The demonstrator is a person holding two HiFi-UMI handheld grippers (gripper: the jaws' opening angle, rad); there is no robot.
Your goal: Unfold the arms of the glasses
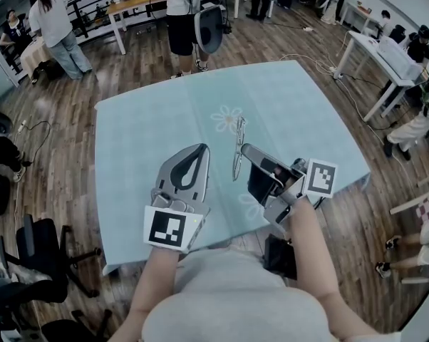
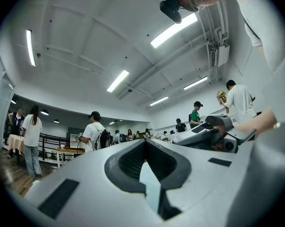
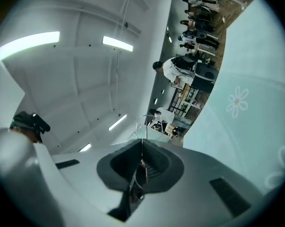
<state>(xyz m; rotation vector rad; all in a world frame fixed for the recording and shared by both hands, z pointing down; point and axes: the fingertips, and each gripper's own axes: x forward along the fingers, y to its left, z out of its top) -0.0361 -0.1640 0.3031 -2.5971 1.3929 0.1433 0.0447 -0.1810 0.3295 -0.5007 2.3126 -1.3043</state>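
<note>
Glasses sit edge-on over table, thin wire pinched between tight-closed jaws of your right gripper, which lies rolled on its side. Your left gripper has jaws pressed together on nothing, near frame, apart from it. Arms look folded, so unfolding likely all left. Wire too fine to tell which part you grip.

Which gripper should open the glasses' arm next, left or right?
Left. The right gripper is shut on the glasses and steadies them. The left gripper is shut on nothing and sits just beside the glasses, so it is probably free to open and pull an arm out.
</note>
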